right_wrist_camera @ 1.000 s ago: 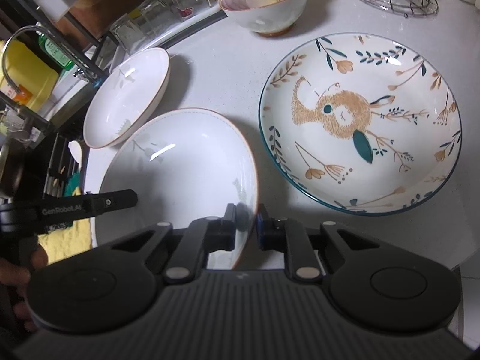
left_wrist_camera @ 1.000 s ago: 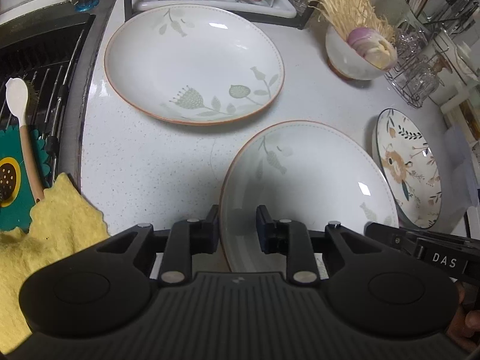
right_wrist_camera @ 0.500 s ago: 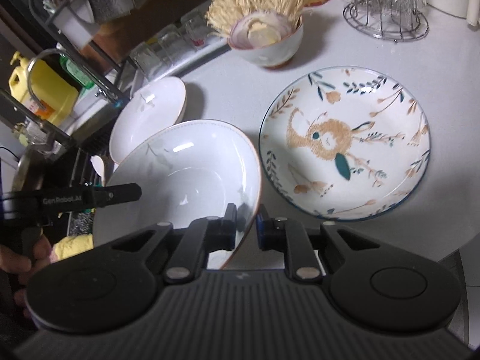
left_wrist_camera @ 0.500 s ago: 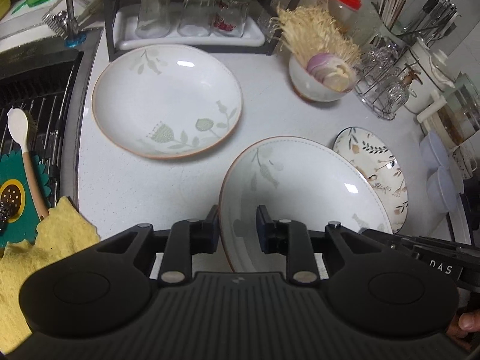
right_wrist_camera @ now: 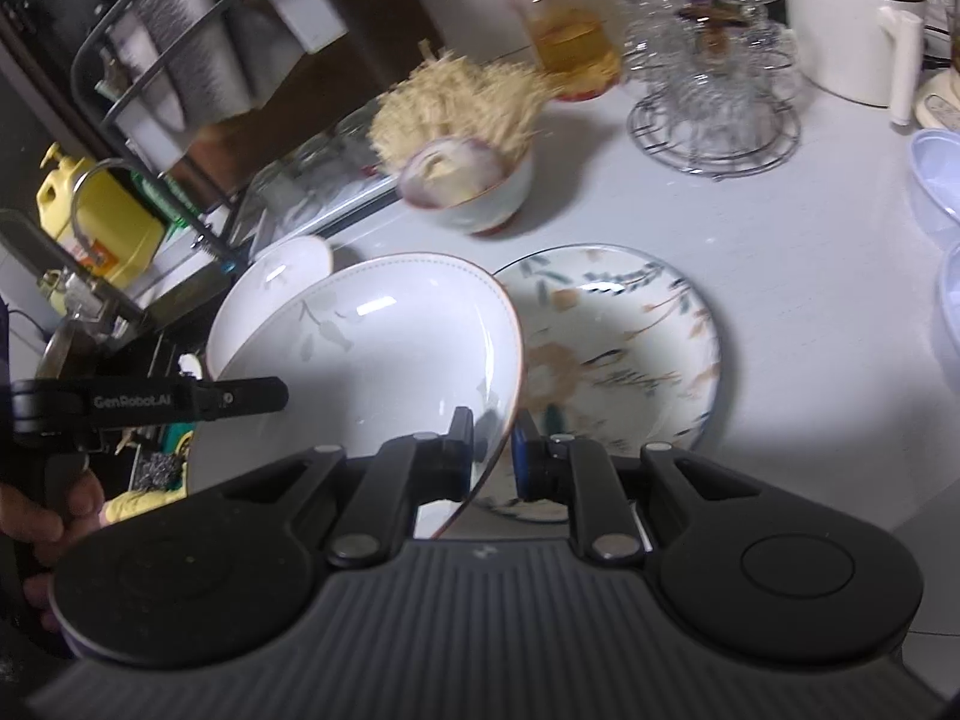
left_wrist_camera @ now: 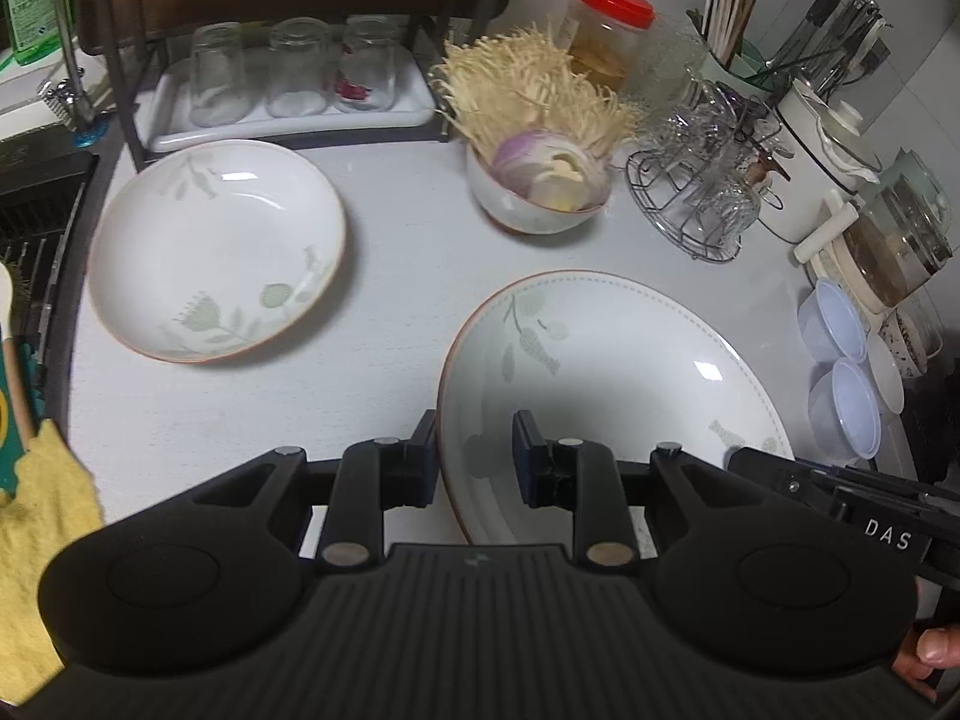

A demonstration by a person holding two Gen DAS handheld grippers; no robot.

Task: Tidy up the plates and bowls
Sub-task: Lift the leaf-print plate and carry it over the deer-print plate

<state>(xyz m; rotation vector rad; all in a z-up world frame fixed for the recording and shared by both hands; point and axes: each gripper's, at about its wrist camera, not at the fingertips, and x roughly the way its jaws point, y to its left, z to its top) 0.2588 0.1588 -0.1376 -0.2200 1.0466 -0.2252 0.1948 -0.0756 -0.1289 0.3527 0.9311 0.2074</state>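
Both grippers hold the same white floral plate (left_wrist_camera: 606, 384) above the counter. My left gripper (left_wrist_camera: 474, 456) is shut on its left rim. My right gripper (right_wrist_camera: 493, 450) is shut on its right rim, where the plate (right_wrist_camera: 372, 360) tilts up. A matching white floral plate (left_wrist_camera: 216, 249) lies on the counter to the left, partly hidden in the right wrist view (right_wrist_camera: 288, 261). A blue-rimmed rabbit-pattern plate (right_wrist_camera: 612, 354) lies on the counter under and right of the held plate.
A bowl (left_wrist_camera: 534, 198) of onion and enoki mushrooms stands behind. A wire rack of glasses (left_wrist_camera: 702, 192), a red-lidded jar (left_wrist_camera: 606, 30) and plastic bowls (left_wrist_camera: 840, 372) stand at the right. A sink (left_wrist_camera: 36, 228) and yellow cloth (left_wrist_camera: 36, 528) are at the left.
Both grippers have lifted the white floral plate up off the counter; the other plates and the bowl look smaller and farther below.
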